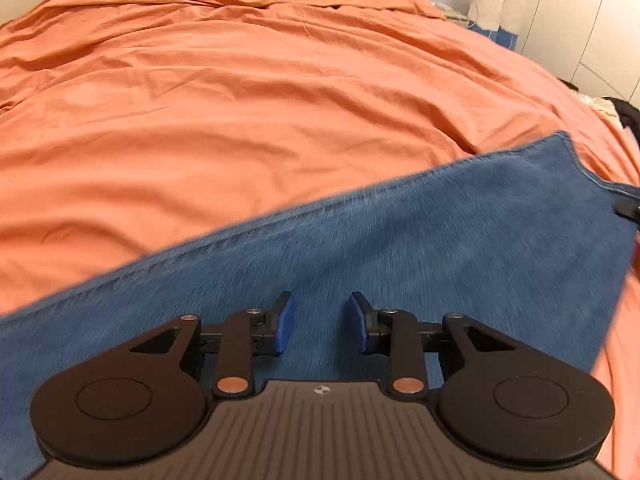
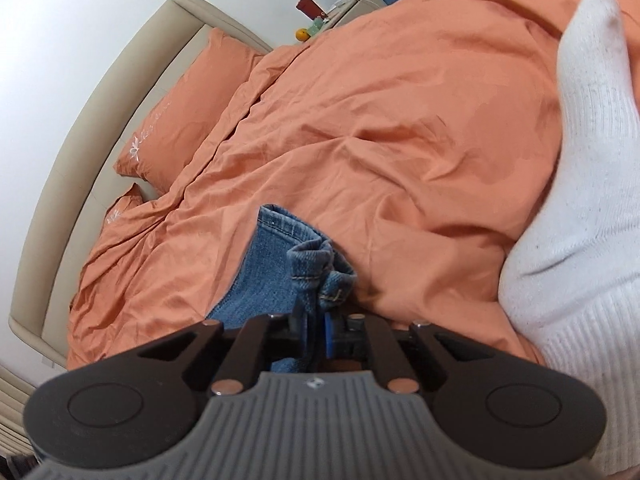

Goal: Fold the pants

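The left matte black plastic two-finger gripper [image 1: 322, 324] carries 2 blue rubber fingers [image 1: 285, 326], 2 round black discs, copper-coloured pivot pins and a grey ribbed housing with a small round emblem. The right black plastic gripper [image 2: 318, 330] matches it. The person's foot wears a white ribbed cotton sock [image 2: 576, 184], lightly pilled.

The pants [image 1: 400, 240] are blue denim, rough-woven with stitched seams. The duvet [image 1: 240, 100] is matt orange cotton, creased. Each tool [image 1: 318, 322] [image 2: 316, 332] is matt black plastic with blue rubbery pads [image 1: 285, 324]. The sock [image 2: 580, 160] is white ribbed knit.
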The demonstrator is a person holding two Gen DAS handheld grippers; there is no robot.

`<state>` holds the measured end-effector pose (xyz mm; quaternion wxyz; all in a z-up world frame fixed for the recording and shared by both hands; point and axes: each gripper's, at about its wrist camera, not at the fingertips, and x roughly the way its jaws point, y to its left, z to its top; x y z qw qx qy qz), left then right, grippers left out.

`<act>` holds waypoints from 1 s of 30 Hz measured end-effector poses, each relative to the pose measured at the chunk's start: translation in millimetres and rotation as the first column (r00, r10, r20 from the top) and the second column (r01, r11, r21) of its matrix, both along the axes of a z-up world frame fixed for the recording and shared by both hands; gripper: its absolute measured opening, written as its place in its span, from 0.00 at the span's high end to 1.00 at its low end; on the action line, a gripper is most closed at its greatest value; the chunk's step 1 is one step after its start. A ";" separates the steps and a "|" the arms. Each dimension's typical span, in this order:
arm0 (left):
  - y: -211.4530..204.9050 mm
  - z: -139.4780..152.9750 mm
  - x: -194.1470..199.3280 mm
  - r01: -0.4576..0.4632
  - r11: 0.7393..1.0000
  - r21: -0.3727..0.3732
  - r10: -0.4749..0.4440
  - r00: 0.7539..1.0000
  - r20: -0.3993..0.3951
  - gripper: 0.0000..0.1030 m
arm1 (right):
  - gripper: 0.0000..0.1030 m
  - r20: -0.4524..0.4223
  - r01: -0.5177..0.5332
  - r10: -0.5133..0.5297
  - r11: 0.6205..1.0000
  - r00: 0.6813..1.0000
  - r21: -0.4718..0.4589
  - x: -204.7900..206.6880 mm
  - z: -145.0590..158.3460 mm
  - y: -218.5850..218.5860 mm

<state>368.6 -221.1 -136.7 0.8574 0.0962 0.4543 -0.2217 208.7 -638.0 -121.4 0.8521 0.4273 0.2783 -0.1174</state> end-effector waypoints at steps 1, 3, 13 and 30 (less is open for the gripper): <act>-6.6 -2.3 7.4 0.002 1.000 0.020 -0.002 1.000 0.014 0.66 | 0.97 -0.001 -0.006 0.006 1.000 1.000 -0.021 0.8 1.2 1.6; -18.9 -7.4 21.4 0.001 0.999 0.050 -0.003 0.999 0.032 0.67 | 0.97 0.000 -0.017 0.017 0.998 1.000 -0.060 0.2 2.6 4.8; -39.5 -17.1 43.6 -0.019 0.994 0.105 0.013 0.999 0.052 0.69 | 0.97 -0.006 -0.034 0.033 0.991 0.999 -0.128 7.8 0.3 8.9; -33.3 -8.4 -109.6 0.060 0.992 0.114 -0.063 0.998 0.022 0.85 | 0.97 -0.006 -0.028 0.027 0.984 1.000 -0.176 4.4 1.6 16.7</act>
